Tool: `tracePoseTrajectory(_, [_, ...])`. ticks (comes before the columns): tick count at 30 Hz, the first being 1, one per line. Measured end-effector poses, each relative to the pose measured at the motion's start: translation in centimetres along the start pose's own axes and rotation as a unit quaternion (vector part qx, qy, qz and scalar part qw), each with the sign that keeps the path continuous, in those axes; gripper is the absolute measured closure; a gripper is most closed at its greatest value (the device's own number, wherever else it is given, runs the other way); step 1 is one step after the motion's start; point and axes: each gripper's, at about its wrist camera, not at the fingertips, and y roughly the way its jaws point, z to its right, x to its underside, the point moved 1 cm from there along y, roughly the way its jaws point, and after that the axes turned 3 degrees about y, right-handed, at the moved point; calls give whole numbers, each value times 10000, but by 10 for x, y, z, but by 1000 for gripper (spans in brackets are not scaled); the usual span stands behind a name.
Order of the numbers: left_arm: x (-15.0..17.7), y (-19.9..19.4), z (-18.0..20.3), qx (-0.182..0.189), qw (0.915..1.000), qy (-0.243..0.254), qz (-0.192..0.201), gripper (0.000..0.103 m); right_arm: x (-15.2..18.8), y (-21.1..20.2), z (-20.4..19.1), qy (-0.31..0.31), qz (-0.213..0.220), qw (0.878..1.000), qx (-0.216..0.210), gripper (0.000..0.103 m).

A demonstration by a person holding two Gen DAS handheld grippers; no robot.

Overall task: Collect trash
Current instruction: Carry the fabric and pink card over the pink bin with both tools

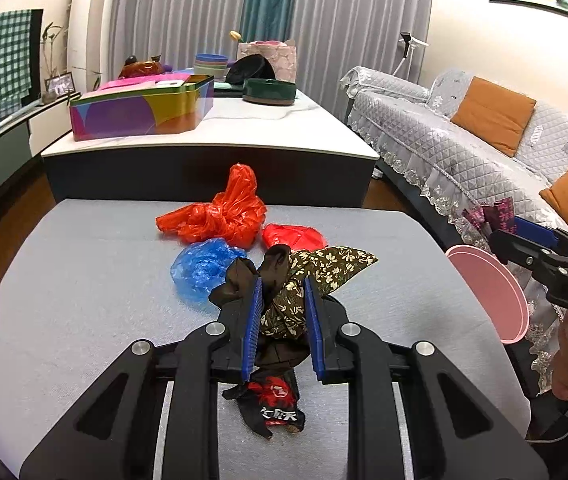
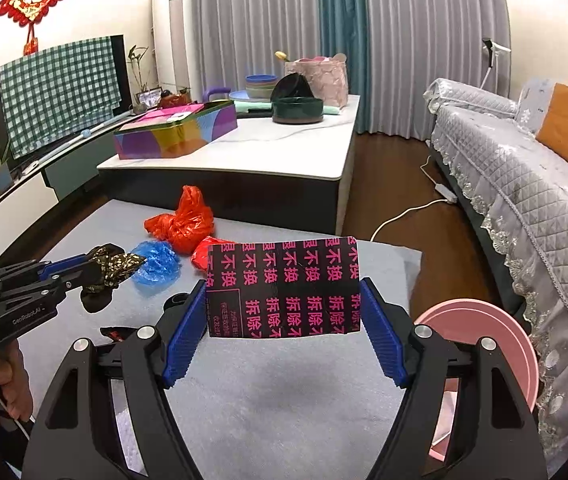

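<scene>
My left gripper (image 1: 283,286) is shut on a brown floral wrapper (image 1: 320,272) and holds it over the grey cushion (image 1: 84,280); the gripper also shows in the right wrist view (image 2: 84,266). Below it lies a black and red wrapper (image 1: 278,404). My right gripper (image 2: 283,300) is shut on a black card with pink characters (image 2: 284,286), held by its side edges above the cushion (image 2: 284,400). An orange plastic bag (image 1: 224,212), a blue plastic bag (image 1: 200,266) and a red piece (image 1: 292,236) lie on the cushion. A pink bin (image 2: 496,332) stands to the right.
A white coffee table (image 1: 224,132) stands beyond the cushion with a colourful tin box (image 1: 140,110), a dark green bowl (image 1: 270,91) and a pink bag (image 1: 272,58). A grey quilted sofa (image 1: 464,140) with orange pillows runs along the right. A power strip cable (image 2: 412,208) lies on the floor.
</scene>
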Motion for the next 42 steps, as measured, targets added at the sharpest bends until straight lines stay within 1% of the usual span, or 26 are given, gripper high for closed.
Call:
tracePoseTrajectory(11, [-4, -5, 18, 97, 9998, 119, 102, 82, 1, -22, 21, 136, 141, 9996, 202, 30])
tracePoseTrajectory(21, [-8, -1, 41, 221, 9994, 251, 121, 82, 1, -35, 38, 245, 243, 9988, 358, 30])
tracePoseTrajectory(35, [-16, 11, 85, 477, 9977, 476, 109, 82, 2, -54, 77, 517, 354, 9960, 634, 30])
tracePoseTrajectory(42, [-18, 17, 113, 676, 9961, 564, 69, 82, 4, -69, 106, 642, 453, 9925, 938, 30])
